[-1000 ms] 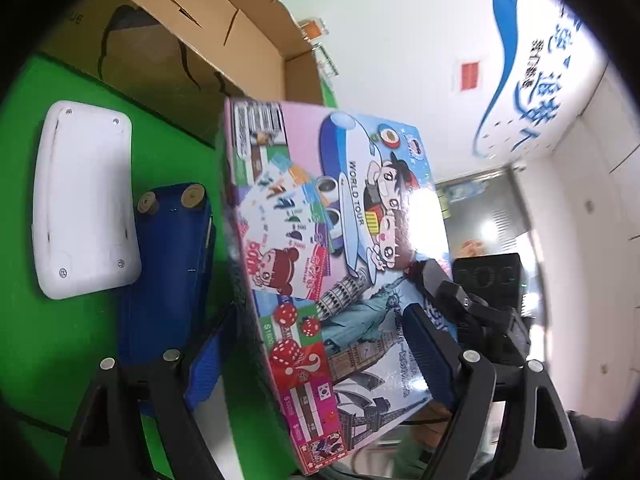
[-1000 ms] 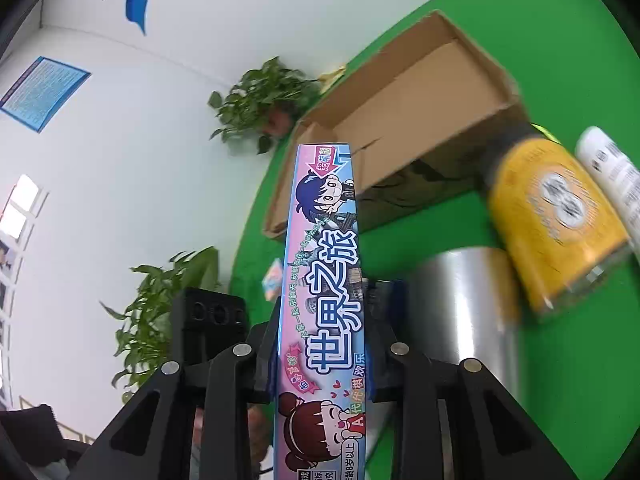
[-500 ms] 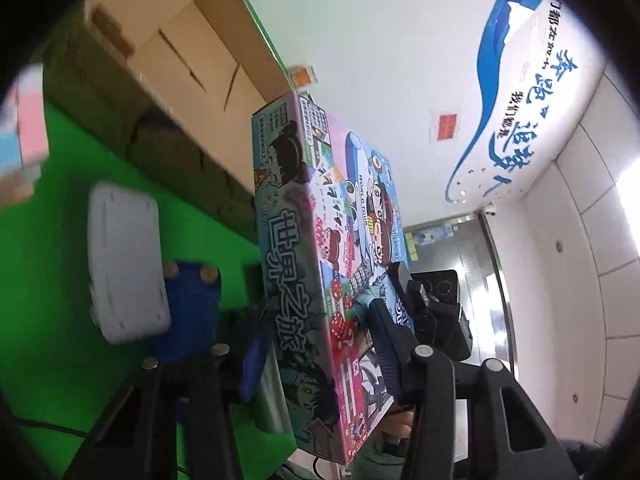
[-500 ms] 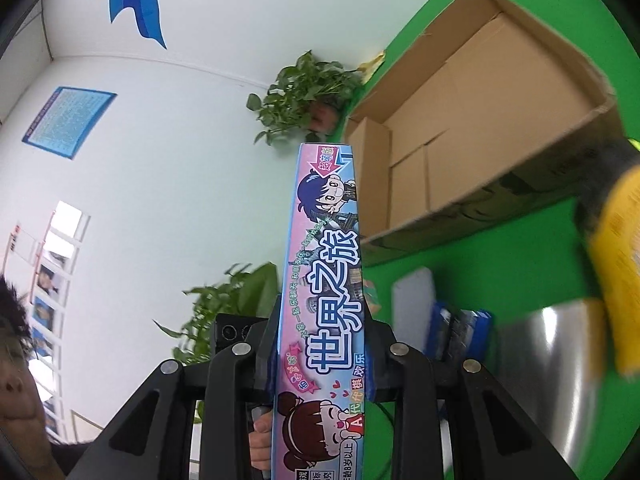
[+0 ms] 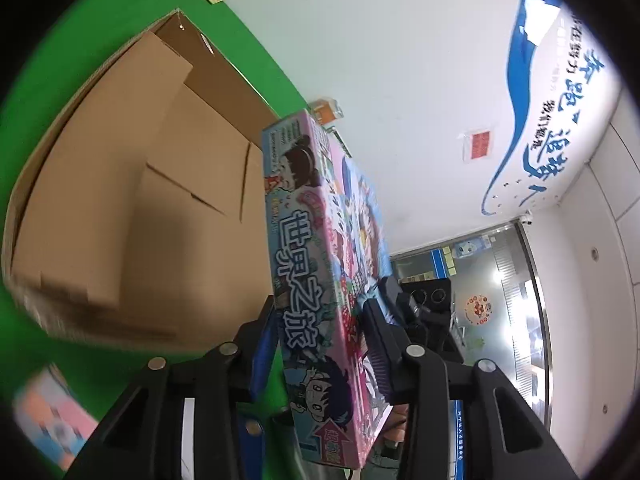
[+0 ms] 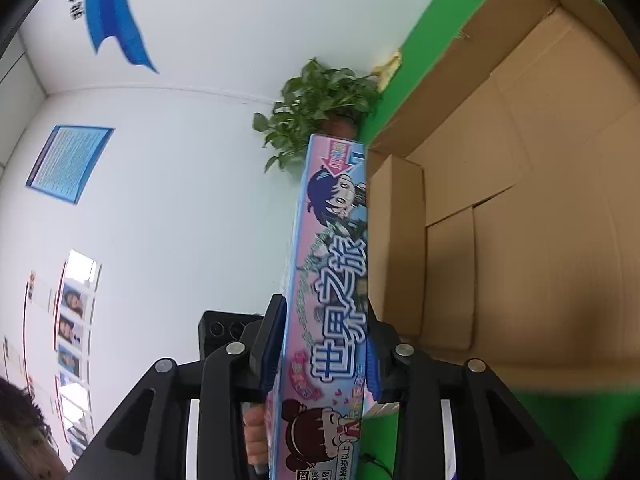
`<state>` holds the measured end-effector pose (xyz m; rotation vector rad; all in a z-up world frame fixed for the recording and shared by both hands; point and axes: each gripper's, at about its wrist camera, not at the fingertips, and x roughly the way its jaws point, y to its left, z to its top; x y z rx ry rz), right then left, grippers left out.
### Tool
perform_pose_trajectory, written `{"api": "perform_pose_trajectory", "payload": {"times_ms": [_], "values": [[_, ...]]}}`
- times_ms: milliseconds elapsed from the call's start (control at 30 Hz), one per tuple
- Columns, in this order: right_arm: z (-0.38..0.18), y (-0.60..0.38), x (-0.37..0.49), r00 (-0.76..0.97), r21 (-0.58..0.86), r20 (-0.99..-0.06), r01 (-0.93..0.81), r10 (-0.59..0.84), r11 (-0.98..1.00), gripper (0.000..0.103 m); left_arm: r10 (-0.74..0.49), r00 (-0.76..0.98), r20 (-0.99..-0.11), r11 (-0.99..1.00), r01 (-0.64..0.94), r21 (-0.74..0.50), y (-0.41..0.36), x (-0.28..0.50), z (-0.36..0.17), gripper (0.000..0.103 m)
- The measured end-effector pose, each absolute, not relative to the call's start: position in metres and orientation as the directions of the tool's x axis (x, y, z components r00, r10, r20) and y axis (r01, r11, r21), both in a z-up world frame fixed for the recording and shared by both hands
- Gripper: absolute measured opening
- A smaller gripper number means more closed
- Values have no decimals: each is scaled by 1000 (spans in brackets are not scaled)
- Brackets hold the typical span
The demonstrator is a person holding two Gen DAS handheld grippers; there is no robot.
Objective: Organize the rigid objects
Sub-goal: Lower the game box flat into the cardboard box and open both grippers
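Observation:
A flat pink-and-blue board game box (image 5: 312,260) (image 6: 332,272) is held on edge in the air between both grippers. In the left wrist view my left gripper (image 5: 320,312) has its jaws closing on the box's narrow side, both pads against it. Seen from the right wrist, my right gripper (image 6: 324,312) grips the opposite narrow side; its jaws are opening, with the pads still touching the box. An open, empty cardboard carton (image 5: 120,200) (image 6: 520,240) lies right beside and below the game box.
The carton rests on a green table (image 5: 100,40). A blurred pink and blue item (image 5: 48,420) lies at the lower left. A potted plant (image 6: 320,100) stands behind the carton's far corner. A person's hand (image 6: 254,432) holds the other gripper.
Both grippers carried the game box away from the blue and white items, the silver roll and the yellow jar to the carton's open mouth. The left jaws narrowed onto the box's edge.

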<state>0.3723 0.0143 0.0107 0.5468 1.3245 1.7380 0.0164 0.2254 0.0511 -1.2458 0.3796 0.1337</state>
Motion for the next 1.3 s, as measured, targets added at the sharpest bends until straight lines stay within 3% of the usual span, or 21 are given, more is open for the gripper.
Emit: {"api": "perform_pose_trajectory", "payload": {"times_ms": [233,600,700,733,767,1067,1300], "values": [[4,50,375,-546,932,-249,-360,800,44,38,-143,901,-410,276,-361,-891,255,36,17,36],[-19,113,383,-570,905,-372,-397,733,151,44,-114,838,-534,300,-483,-822,270,49,13,37],[-34,124,383,-568,892,-418,-404,709,202,44,-86,789,-608,325,-555,-766,265,56,13,40],[-38,124,383,-561,881,-443,-418,699,223,41,-54,762,-645,345,-592,-729,262,57,16,40],[-42,128,382,-549,862,-478,-443,686,246,29,-17,738,-675,363,-624,-692,260,57,21,40],[-51,149,372,-519,796,-581,-525,627,302,29,162,685,-711,612,-635,-472,242,59,64,41],[-37,161,365,-473,731,-645,-611,600,304,29,168,602,-781,729,-609,-312,226,66,46,36]]}}
